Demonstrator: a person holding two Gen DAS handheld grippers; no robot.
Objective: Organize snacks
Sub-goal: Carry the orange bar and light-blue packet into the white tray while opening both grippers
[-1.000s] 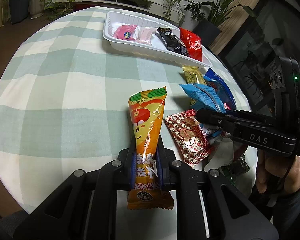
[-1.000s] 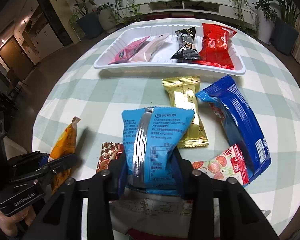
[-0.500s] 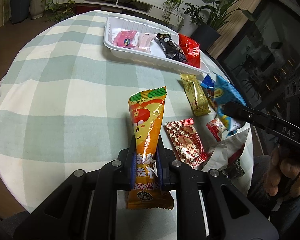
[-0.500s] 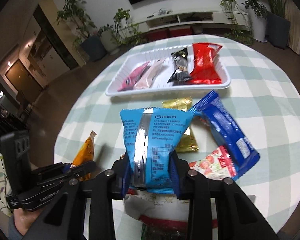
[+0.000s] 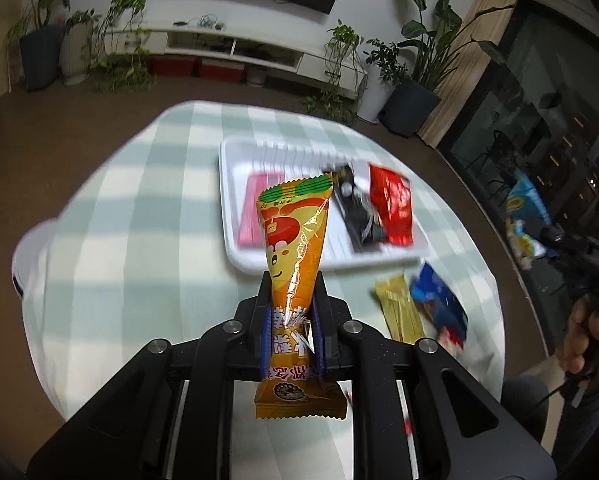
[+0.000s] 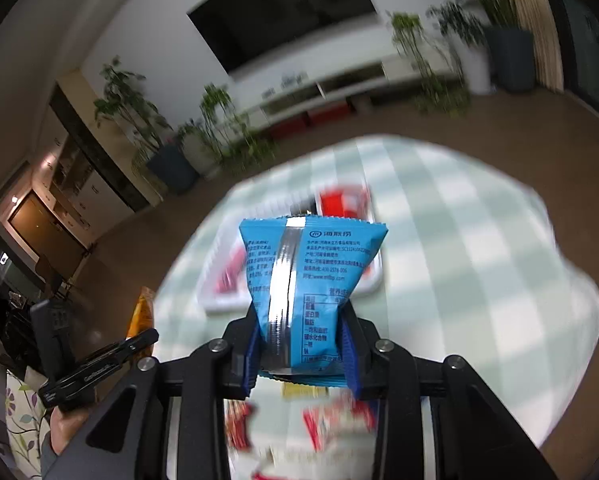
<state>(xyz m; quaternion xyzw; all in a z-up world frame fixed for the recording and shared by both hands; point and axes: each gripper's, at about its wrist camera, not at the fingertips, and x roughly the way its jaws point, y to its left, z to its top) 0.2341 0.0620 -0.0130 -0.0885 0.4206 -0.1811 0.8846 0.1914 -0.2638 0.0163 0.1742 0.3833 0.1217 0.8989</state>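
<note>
My left gripper [image 5: 290, 306] is shut on an orange snack packet [image 5: 295, 240] and holds it high above the table, in front of the white tray [image 5: 229, 248]. The tray holds a pink packet [image 5: 251, 212], a black packet [image 5: 357, 210] and a red packet [image 5: 391, 204]. My right gripper [image 6: 301, 336] is shut on a light blue snack packet [image 6: 307, 276], also raised, with the tray [image 6: 215, 300] partly hidden behind it. That blue packet shows at the far right of the left wrist view [image 5: 525, 200].
A gold packet [image 5: 399, 312] and a dark blue packet [image 5: 439, 304] lie on the green checked tablecloth [image 5: 139, 220] in front of the tray. More blurred packets [image 6: 339, 420] lie under my right gripper. Potted plants and a TV cabinet stand beyond the round table.
Both grippers have risen well above the table with their packets, and both views now look down on the tray from higher up. The grips are unchanged.
</note>
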